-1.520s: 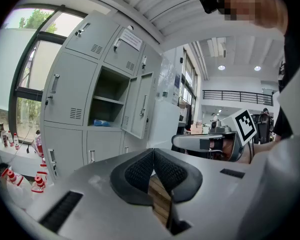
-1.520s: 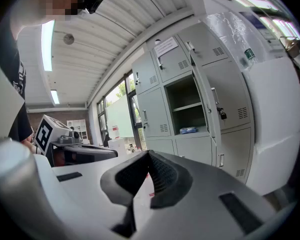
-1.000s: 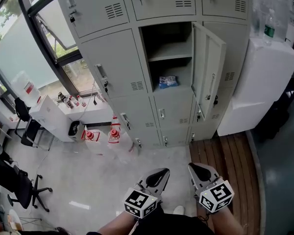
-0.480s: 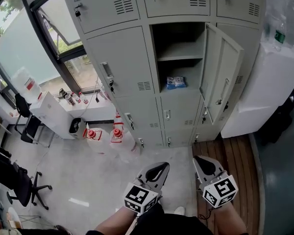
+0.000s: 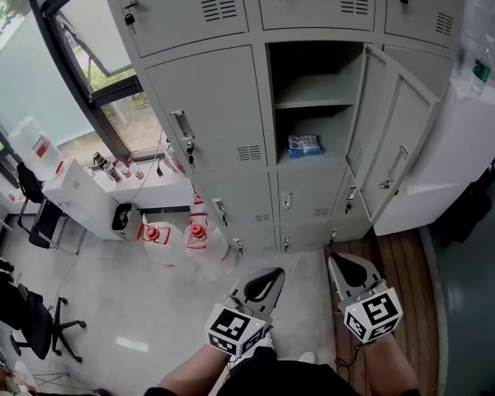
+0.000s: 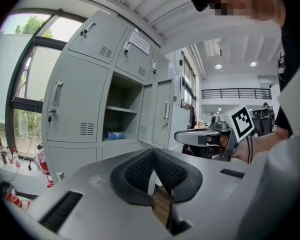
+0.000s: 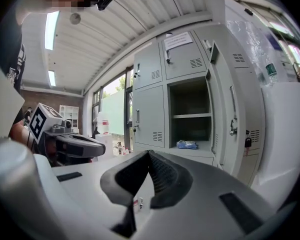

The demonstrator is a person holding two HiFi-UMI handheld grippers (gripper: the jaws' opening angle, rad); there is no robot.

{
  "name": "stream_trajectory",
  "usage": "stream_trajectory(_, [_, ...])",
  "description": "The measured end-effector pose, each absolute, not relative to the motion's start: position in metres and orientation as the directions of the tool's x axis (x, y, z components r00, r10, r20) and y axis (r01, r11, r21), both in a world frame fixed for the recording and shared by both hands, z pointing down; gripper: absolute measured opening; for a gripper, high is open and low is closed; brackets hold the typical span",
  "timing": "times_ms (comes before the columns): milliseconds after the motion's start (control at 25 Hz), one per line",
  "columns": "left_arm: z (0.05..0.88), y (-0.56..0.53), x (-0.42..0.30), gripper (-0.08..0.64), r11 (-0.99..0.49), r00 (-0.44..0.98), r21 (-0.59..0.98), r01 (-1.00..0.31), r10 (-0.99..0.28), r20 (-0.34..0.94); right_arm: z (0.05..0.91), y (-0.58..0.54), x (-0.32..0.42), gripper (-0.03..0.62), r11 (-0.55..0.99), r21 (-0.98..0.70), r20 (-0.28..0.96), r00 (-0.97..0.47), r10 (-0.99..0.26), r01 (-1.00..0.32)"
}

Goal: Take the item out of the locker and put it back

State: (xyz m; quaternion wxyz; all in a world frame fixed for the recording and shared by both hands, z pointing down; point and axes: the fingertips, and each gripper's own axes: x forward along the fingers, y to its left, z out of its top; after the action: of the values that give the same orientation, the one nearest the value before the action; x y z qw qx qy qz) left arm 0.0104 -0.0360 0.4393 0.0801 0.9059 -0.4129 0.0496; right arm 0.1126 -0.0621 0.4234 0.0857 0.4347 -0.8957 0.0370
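A blue packet [image 5: 304,145] lies in the open locker [image 5: 318,64].

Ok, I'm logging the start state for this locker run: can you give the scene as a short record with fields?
open compartment: middle column, door swung out to the right
item: blue packet on the compartment floor, under the shelf
left gripper: shut, empty, held low, apart from the lockers
right gripper: shut, empty, beside the left one
task stage: packet not yet touched
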Motion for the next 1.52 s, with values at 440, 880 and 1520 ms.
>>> stream_trajectory(440, [0.438,-0.080,-0.031,0.017,-0.698,0.709,0.124,-0.705,-0.691,0.138,0.412,-0.113,0.075,0.052,0.554,0.095,0.190,-0.531,-0.826,-0.827])
stream_trajectory(880, [0.435,-0.092,-0.055,0.017,-0.765,0.773,0.114,-0.634,-0.623,0.121,0.399,-0.139,0.046,0.052,0.473,0.213,0.187,-0.439,-0.879,-0.855])
stream_trajectory(1520, [0.418,-0.109,-0.055,0.017,-0.770,0.776,0.096,-0.630,-0.626,0.075,0.388,-0.191,0.047,0.054,0.460,0.389,0.236,-0.396,-0.887,-0.798])
